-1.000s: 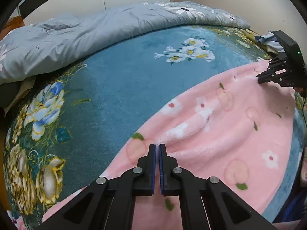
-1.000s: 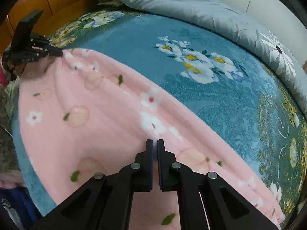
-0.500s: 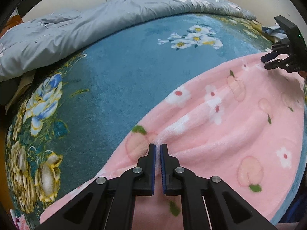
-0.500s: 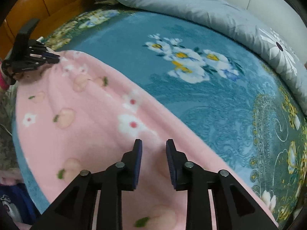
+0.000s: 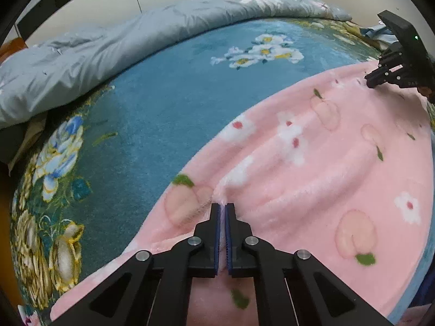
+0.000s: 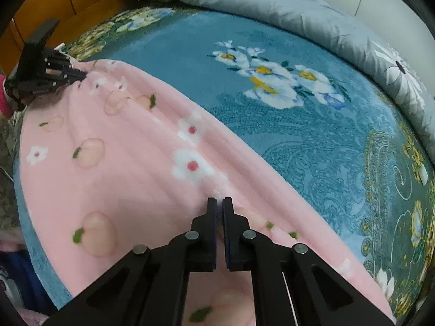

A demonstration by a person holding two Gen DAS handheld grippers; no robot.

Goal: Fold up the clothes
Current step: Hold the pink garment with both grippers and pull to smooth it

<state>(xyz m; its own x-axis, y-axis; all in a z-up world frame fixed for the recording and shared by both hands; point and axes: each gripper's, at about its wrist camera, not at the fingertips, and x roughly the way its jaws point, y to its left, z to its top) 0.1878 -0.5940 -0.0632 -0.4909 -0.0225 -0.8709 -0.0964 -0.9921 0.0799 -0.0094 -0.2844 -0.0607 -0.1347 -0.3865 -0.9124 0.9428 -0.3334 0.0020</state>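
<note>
A pink fleece garment (image 5: 312, 179) printed with peaches and white flowers lies spread on the blue floral bed blanket (image 5: 163, 103). My left gripper (image 5: 223, 207) is shut on a raised pinch of the pink cloth near its upper edge. My right gripper (image 6: 219, 201) has its jaws closing tight on another pinch of the same edge, with the pads pressing the pink garment (image 6: 130, 179). Each wrist view shows the other gripper far along that edge: the right gripper (image 5: 370, 77) and the left gripper (image 6: 81, 76).
A crumpled grey quilt (image 5: 108, 54) lies along the far side of the bed. Orange-brown wooden panelling (image 6: 46, 2) stands beyond the bed's corner. Some bunched clothes (image 5: 378, 31) sit at the far right. The bed's near edge drops off just below the pink cloth.
My right gripper opened half a second ago and has shut again on the pink cloth's edge. The left gripper has kept its pinch and barely moved.
</note>
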